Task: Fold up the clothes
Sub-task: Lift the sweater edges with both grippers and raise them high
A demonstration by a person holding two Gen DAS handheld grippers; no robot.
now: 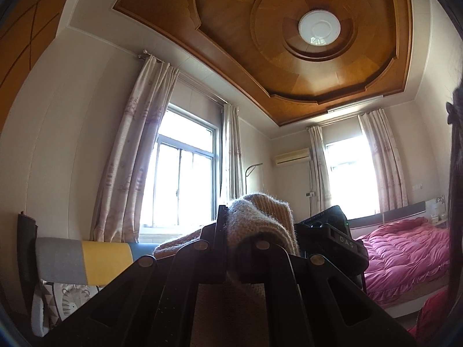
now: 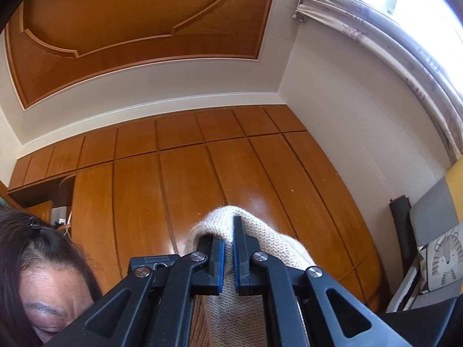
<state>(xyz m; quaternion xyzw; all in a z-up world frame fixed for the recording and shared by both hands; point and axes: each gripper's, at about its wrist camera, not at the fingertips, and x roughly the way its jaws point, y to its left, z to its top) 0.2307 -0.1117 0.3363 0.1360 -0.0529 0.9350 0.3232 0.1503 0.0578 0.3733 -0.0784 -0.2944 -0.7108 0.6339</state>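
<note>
- Both tongs point up at the ceiling, each clamped on a bunch of the knit.
- Left tongs point(image 1: 254, 248) pinch the knit point(image 1: 257, 225), which spills over the tips; right tongs point(image 2: 228, 248) grip a cream fold and show in the left view, just beside.
- So the held edge runs tong to tong and the rest hangs below, out of view.
- Farther off: bed point(image 1: 405, 248), wardrobe point(image 2: 202, 188).
</note>
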